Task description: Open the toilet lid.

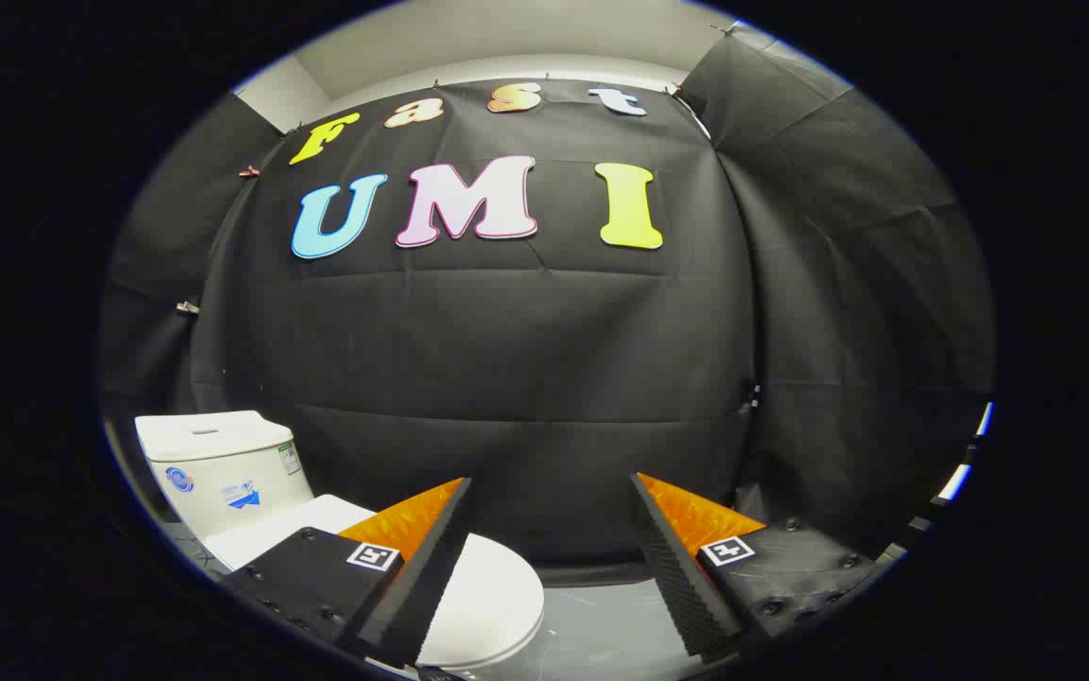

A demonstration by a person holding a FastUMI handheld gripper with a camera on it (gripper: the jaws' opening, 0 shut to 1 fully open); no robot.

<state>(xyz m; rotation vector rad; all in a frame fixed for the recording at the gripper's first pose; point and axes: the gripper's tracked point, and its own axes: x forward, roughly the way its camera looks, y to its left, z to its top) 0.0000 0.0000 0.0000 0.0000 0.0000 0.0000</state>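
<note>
Hand-held two-finger gripper (552, 492) spread wide, nothing between the fingers, touching nothing. White glossy ceramic toilet (251, 530) low and off to the left, with the smooth white oval lid (487, 596) lying flat and closed on the bowl. Left finger (421, 549) crossing in front of the lid, covering part of it; no contact visible. Right finger (686, 567) well to the right of the toilet, over bare pale grey floor (601, 615). White boxy cistern (222, 463) upright behind the lid, against the black cloth wall (506, 378).

Task not yet started, judging by the flat lid.

Likely trouble from here:
- Aimed well above and to the right of the toilet, toward the wall. Pushed straight ahead, past the lid altogether.
- Lid smooth and rounded, so a poor pinch: likely to slip off the front lip unless hooked from beneath.
- Seat ring under the lid hard to tell apart; a finger set too low could lift both together.
- Front edge hidden behind the left finger, so easy to misjudge the gap and jab the bowl rim.
- Lifted too briskly, a knock against the cistern; released short of upright, a slam back down.
</note>
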